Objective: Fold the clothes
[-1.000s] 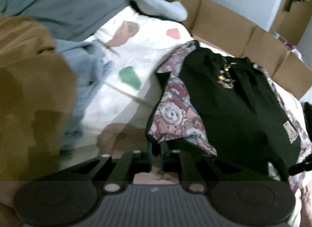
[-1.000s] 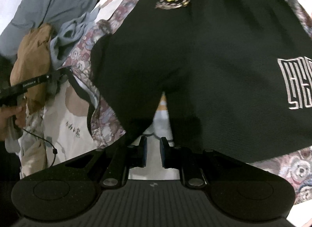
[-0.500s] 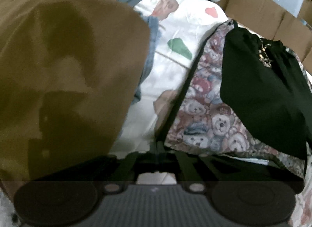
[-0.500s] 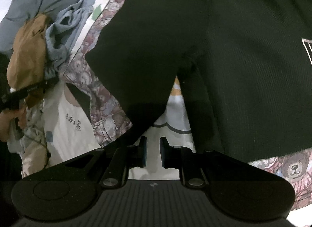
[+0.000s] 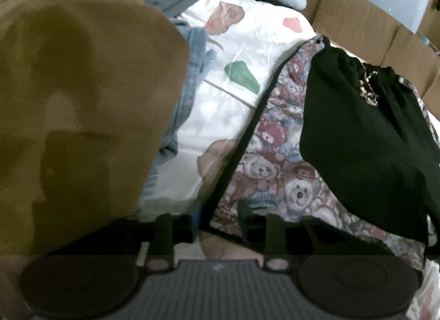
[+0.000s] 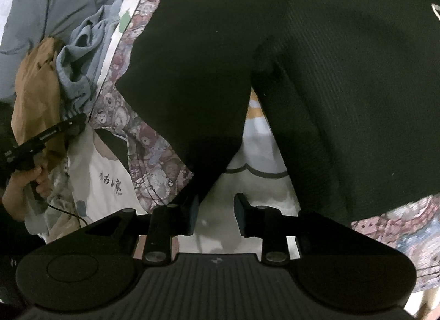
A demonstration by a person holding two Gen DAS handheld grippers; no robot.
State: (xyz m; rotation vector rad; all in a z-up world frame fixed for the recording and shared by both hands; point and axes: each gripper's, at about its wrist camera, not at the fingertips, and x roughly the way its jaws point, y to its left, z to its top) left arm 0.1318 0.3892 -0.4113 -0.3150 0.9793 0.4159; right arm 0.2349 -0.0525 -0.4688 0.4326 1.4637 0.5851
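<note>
Right gripper (image 6: 214,214) now parted, empty, below black shorts (image 6: 275,58); left gripper (image 5: 218,226) spread, released teddy-print fabric (image 5: 275,171).

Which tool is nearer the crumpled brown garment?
Left. The left tool sits right beside the crumpled brown garment; the right tool is off at the black shorts.

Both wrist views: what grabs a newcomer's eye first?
The black shorts fill most of the right wrist view, spread over a teddy-bear print fabric. In the left wrist view a brown garment blocks the whole left half, close to the lens. Both grippers sit open at the fabric's near edge.
</note>
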